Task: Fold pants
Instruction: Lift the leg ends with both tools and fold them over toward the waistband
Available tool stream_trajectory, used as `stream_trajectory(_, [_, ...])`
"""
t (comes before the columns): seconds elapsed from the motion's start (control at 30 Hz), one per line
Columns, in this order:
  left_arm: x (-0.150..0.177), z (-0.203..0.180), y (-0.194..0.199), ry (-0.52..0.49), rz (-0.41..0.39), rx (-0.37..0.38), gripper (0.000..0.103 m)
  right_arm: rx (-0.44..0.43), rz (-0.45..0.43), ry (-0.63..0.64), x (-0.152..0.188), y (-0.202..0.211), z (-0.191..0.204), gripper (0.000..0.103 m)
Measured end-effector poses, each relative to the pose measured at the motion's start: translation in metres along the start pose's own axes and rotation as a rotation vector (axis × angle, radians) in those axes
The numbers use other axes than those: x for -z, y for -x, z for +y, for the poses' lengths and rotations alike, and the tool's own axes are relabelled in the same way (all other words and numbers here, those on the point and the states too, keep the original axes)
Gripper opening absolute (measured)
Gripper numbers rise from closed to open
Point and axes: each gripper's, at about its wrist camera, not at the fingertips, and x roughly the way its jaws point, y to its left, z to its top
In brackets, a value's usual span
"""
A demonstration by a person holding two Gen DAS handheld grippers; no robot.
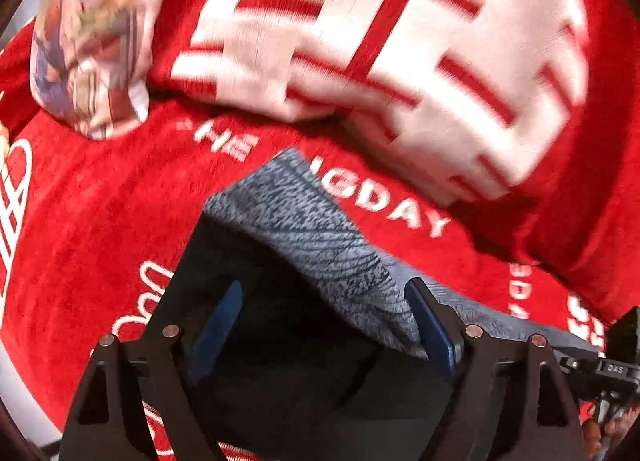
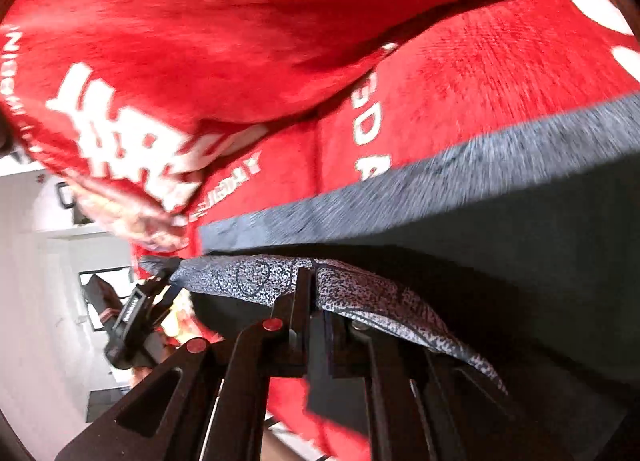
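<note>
The pants (image 1: 308, 229) are dark with a speckled grey waistband and lie over a red bedspread (image 1: 100, 221). In the left wrist view my left gripper (image 1: 324, 297) stands open, the grey band draped between its blue pads (image 1: 430, 325) and the dark cloth under them. In the right wrist view my right gripper (image 2: 310, 285) is shut on the speckled grey band (image 2: 360, 297), holding it lifted above the dark pants (image 2: 520, 221). The left gripper (image 2: 132, 317) shows at the left of that view, at the end of the band.
A red pillow with a large white character (image 1: 380, 41) lies on the bedspread behind the pants, and a patterned cushion (image 1: 92, 45) beside it. White lettering runs across the bedspread (image 1: 400, 209). A white room wall (image 2: 36, 281) shows beyond the bed's edge.
</note>
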Motion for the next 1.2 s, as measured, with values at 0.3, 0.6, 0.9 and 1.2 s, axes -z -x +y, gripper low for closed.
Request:
stream_trajectory(0.3, [-0.017,-0.006,0.039,-0.081,-0.079,-0.124,0.084,-0.033,-0.032,-0.01,-0.011,-0.007,0.02,0.077])
stream_trajectory(0.6, [0.065,-0.068,0.03,-0.297,0.134,-0.013,0.084,0.043,-0.078,0.021,0.047,0.061,0.018,0.077])
stream_trajectory(0.9, [0.194,-0.2,0.024,-0.531,0.385,0.314,0.084,0.168,-0.193,-0.182,0.197,0.168,-0.09,0.077])
stream_trajectory(1.2, [0.252,-0.297,0.006,-0.677,0.516,0.398,0.084,0.158,-0.266,-0.48,0.341,0.187,-0.191,0.077])
